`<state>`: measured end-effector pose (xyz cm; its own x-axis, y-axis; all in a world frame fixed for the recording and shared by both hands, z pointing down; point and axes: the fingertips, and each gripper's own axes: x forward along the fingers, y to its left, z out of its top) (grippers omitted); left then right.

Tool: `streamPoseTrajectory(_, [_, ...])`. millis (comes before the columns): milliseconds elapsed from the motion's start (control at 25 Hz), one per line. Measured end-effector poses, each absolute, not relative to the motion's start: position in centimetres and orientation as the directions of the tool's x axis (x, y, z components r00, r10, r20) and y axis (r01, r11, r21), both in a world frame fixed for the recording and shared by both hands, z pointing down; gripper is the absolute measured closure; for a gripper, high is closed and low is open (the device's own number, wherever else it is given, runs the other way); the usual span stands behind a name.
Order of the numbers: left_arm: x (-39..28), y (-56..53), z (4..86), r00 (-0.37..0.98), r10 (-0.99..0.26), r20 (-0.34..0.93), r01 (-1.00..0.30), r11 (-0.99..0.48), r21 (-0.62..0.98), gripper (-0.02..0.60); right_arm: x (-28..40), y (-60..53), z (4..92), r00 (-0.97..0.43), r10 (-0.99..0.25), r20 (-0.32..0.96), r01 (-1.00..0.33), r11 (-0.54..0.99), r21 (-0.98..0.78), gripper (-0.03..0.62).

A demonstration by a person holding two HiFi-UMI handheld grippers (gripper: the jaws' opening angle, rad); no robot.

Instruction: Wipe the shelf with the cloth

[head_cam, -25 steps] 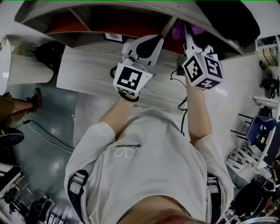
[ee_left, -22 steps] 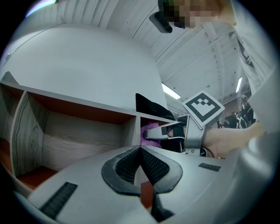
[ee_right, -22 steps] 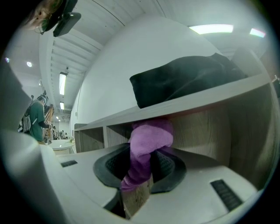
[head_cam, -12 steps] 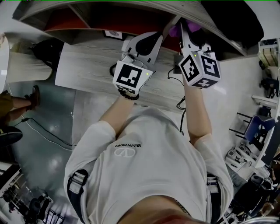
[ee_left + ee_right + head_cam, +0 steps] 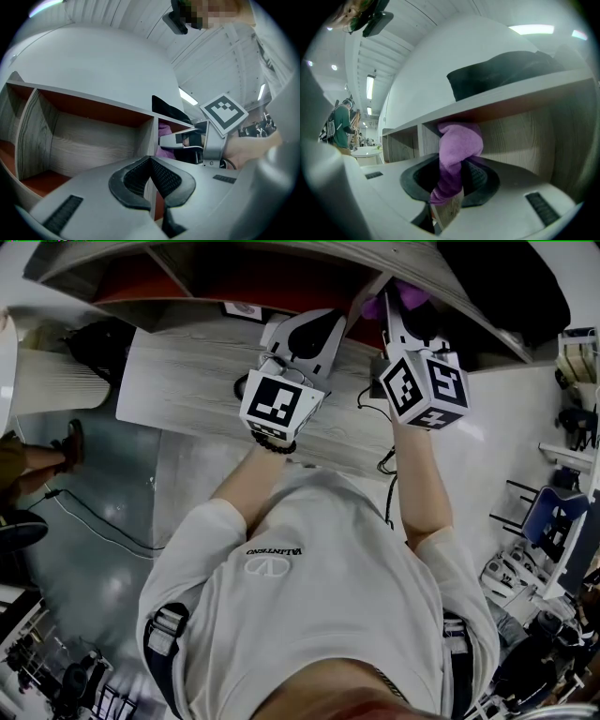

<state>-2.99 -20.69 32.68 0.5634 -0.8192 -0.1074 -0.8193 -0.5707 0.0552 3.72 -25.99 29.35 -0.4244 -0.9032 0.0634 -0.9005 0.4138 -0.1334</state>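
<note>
The wooden shelf [image 5: 234,268] with a red-brown inside runs along the top of the head view. My right gripper [image 5: 398,310] reaches into its right compartment, shut on a purple cloth [image 5: 389,298]. In the right gripper view the cloth [image 5: 457,150] bulges up between the jaws of the right gripper [image 5: 452,180], close under the shelf's top board [image 5: 525,93]. My left gripper [image 5: 314,329] hovers before the upright divider, shut and holding nothing. In the left gripper view the left gripper [image 5: 150,161] faces the divider [image 5: 149,136], and a bit of the cloth [image 5: 165,136] shows to its right.
A dark bundle [image 5: 506,70] lies on top of the shelf. The shelf stands on a pale wood desk [image 5: 187,381], with cables [image 5: 386,460] at its front edge. A white ribbed column [image 5: 56,385] stands at the left. A person [image 5: 342,124] stands far off.
The right gripper with the cloth has shifted slightly left inside the compartment. The left gripper has barely moved.
</note>
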Motion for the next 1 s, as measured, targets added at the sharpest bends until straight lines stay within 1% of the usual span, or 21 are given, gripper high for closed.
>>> streamPoseTrajectory(160, [-2.8,-20.6,33.2,0.568,-0.817,-0.095,-0.817,-0.574,0.055,0.581,3.7,-25.8,30.4,-0.425,-0.902,0.081,-0.901,0.413,-0.134,0.491])
streamPoseTrajectory(520, [-4.7,-21.5,33.9,0.535,-0.84,-0.085,-0.839,-0.541,0.064,0.581,3.3,-26.0,33.9,-0.417,-0.898,0.14,-0.907,0.402,-0.124,0.491])
streamPoseTrajectory(1000, [-3.0,-21.7,35.5,0.555,-0.831,-0.038,-0.83,-0.556,0.039,0.581,3.1,-25.8,37.3,-0.407,-0.893,0.191,-0.913,0.392,-0.109,0.491])
